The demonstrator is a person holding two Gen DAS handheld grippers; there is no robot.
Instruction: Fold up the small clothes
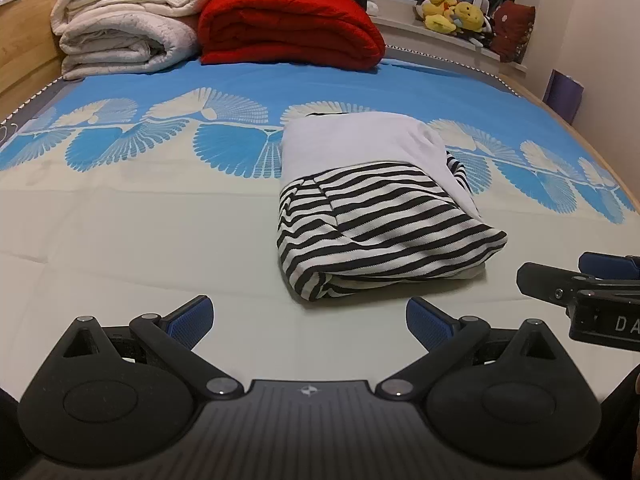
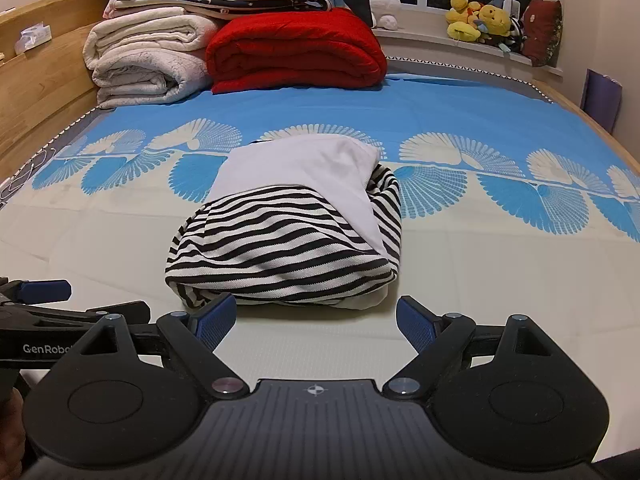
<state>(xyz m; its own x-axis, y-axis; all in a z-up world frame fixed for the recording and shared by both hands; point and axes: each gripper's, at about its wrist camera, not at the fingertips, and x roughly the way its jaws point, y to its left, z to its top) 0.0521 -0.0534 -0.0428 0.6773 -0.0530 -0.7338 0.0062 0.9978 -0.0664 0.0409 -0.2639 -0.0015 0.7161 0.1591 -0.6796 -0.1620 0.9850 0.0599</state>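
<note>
We count 1 folded garment, black-and-white striped with a plain white panel over its far half, lying on the cream part of the bed sheet in the middle of the bed. In the left wrist view it sits right of centre, just beyond the left gripper; in the right wrist view it lies directly ahead of the right gripper, its near edge just beyond the blue pads.

Both grippers: 2 fingers each, spread wide apart, nothing between them. They sit side by side, near the garment's near edge but not touching it.

At the far left of the bed: 1 red folded blanket and 1 stack of cream blankets, with more folded bedding on top. On the far right windowsill: a cluster of yellow plush toys; exact count unclear.

Writing: "GenRobo" readable on the left gripper's body in the right wrist view; "DA" on the right gripper's body in the left wrist view, the rest cut off.
</note>
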